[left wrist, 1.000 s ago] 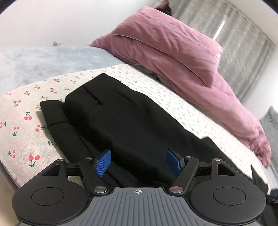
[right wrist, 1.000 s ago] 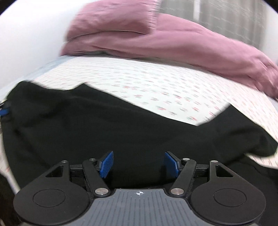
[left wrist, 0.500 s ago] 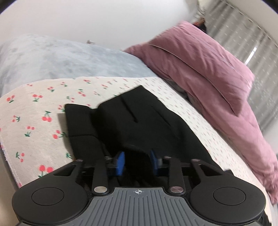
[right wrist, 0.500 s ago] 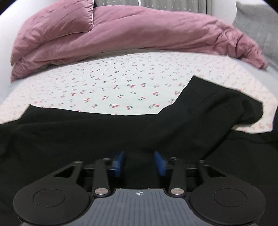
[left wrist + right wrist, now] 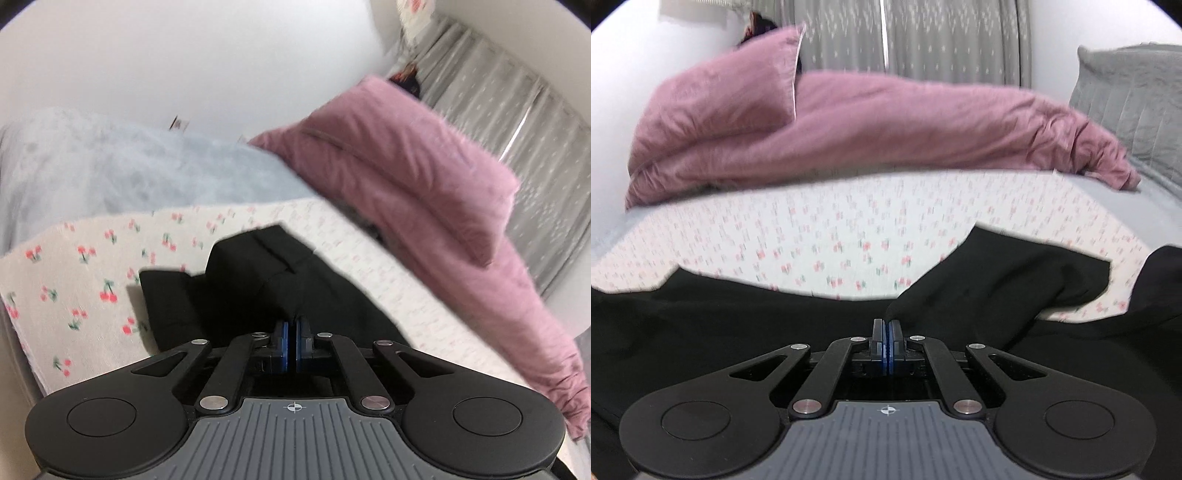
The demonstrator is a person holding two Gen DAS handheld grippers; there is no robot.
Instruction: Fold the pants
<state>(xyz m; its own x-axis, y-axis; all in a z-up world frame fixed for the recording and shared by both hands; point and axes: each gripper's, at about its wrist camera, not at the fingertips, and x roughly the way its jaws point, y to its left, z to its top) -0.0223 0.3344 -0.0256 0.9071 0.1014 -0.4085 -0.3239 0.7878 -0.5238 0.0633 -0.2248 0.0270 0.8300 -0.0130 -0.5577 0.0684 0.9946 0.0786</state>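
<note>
Black pants (image 5: 255, 280) lie on a cherry-print sheet (image 5: 74, 273) on a bed. In the left wrist view the waistband end points away from me, and my left gripper (image 5: 294, 332) is shut on a pinched fold of the black fabric, which rises in a ridge from the blue pads. In the right wrist view the pants (image 5: 738, 325) spread across the near edge, with a leg end (image 5: 1034, 273) bunched to the right. My right gripper (image 5: 886, 332) is shut on a raised fold of the same fabric.
A pink pillow and duvet (image 5: 849, 136) are heaped along the far side of the bed. A pale blue blanket (image 5: 110, 173) lies at the far left. A grey pillow (image 5: 1134, 107) stands at the right, with grey curtains (image 5: 923, 37) behind.
Both grippers have closed from wide open onto folds of the pants. Both have lifted, pulling the fabric up into ridges; the views have tilted upward.
</note>
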